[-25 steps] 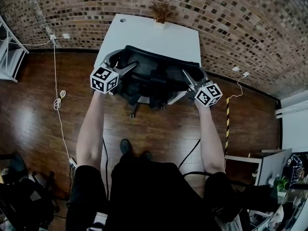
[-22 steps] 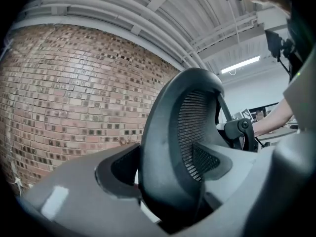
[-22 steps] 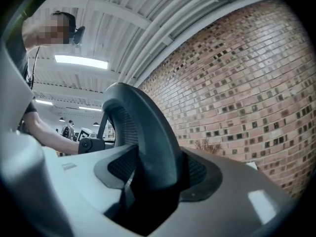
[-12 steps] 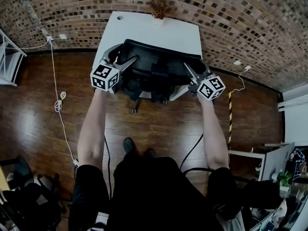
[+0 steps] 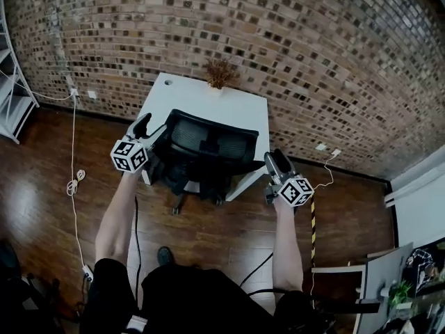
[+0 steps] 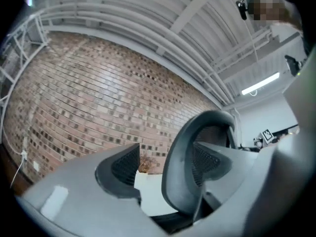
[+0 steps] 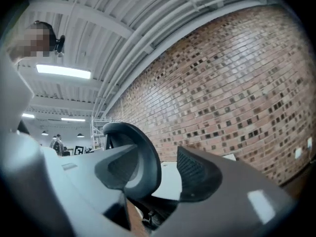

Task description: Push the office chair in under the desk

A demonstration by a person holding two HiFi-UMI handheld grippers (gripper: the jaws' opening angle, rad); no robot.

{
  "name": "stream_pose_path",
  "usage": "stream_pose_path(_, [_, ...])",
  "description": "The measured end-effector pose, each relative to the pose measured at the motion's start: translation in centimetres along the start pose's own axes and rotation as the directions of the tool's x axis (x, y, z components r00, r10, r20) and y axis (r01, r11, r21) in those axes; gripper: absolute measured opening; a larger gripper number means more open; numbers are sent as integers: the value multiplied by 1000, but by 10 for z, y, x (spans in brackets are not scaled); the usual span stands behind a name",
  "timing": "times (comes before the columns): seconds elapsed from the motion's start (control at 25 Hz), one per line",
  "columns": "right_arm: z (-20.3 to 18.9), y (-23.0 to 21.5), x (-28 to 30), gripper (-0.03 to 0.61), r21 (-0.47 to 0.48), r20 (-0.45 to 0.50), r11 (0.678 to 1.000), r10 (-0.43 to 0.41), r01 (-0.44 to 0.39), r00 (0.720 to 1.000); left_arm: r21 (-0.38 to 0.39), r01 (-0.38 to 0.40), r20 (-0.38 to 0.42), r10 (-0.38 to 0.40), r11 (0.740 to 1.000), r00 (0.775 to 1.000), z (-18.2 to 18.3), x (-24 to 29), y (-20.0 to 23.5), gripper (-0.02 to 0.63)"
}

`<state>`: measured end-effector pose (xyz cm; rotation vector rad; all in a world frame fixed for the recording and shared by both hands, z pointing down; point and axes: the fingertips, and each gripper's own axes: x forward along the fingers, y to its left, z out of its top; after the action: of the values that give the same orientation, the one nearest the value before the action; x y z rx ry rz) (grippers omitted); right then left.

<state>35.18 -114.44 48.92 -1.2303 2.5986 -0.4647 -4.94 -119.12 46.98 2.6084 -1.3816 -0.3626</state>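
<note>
The black mesh office chair [image 5: 208, 145] stands at the white desk [image 5: 208, 99], its seat under the desktop and its back at the near edge. My left gripper [image 5: 144, 125] hovers just left of the chair back, open, with nothing held. My right gripper [image 5: 276, 160] is off the chair's right side, open and empty too. In the left gripper view the chair's [image 6: 182, 172] curved frame shows ahead between the spread jaws of the left gripper [image 6: 165, 164]. The right gripper view has the chair's [image 7: 140, 157] back ahead of the right gripper [image 7: 158, 174], untouched.
A brick wall [image 5: 292, 61] runs behind the desk, with a dried plant [image 5: 220, 72] on the desk's far edge. A white cable [image 5: 73, 179] trails over the wooden floor at the left, near a white rack [image 5: 10, 96]. Yellow-black tape [image 5: 312, 221] marks the floor at the right.
Both grippers have let go of the chair back's edges and drawn away from it, lifted. The chair went further in under the desk. The head view has tilted up toward the wall.
</note>
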Motion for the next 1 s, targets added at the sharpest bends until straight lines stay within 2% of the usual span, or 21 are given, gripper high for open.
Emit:
stream_pose_path(0.08, [-8, -1, -30, 213, 80, -23, 996, -33, 35, 999, -31, -55, 53, 56, 998, 997, 25, -37, -13, 426])
stream_pose_path(0.12, [-20, -4, -40, 176, 127, -56, 990, -53, 60, 997, -23, -47, 40, 48, 999, 998, 23, -50, -27, 423])
stream_pose_path(0.2, [-47, -10, -47, 161, 210, -119, 973, -70, 94, 990, 16, 0, -28, 1, 1000, 1000, 0, -62, -61, 425])
stream_pose_path(0.24, [-59, -7, -48, 161, 242, -132, 967, -53, 84, 990, 15, 16, -56, -15, 1000, 998, -18, -69, -75, 425])
stream_pose_path(0.28, [-70, 0, -47, 161, 265, -131, 963, -14, 49, 991, -2, 23, -77, -24, 1000, 997, -39, -80, -88, 425])
stream_pose_path(0.36, [-83, 21, -43, 160, 290, -105, 954, 107, -72, 989, -32, 40, -109, -43, 999, 993, -83, -103, -113, 451])
stream_pose_path(0.44, [-89, 44, -39, 160, 301, -61, 929, 243, -215, 968, -49, 62, -123, -68, 997, 990, -113, -124, -138, 490])
stream_pose_path(0.48, [-95, 51, -42, 160, 310, -55, 919, 275, -245, 960, -57, 62, -120, -68, 996, 990, -121, -138, -148, 497])
stream_pose_path(0.56, [-116, 59, -52, 124, 335, -72, 909, 288, -249, 955, -69, 43, -89, -49, 997, 995, -126, -174, -164, 497])
stream_pose_path(0.6, [-128, 58, -59, 104, 327, -104, 918, 269, -222, 957, -76, 29, -64, -34, 997, 997, -125, -191, -168, 495])
stream_pose_path(0.68, [-154, 44, -68, 43, 263, -206, 959, 159, -102, 965, -93, 12, -13, -13, 996, 1000, -112, -214, -170, 460])
stream_pose_path(0.76, [-151, 47, -63, 31, 259, -232, 965, 106, -44, 967, -110, 14, 21, -12, 994, 1000, -78, -218, -168, 406])
stream_pose_path(0.92, [-98, 100, -63, 31, 329, -137, 943, 101, -51, 985, -103, 68, 51, -63, 992, 997, 9, -225, -183, 379])
stream_pose_path(1.0, [-75, 153, -73, 31, 352, -57, 928, 153, -124, 987, -98, 121, 62, -115, 988, 991, 36, -243, -197, 399])
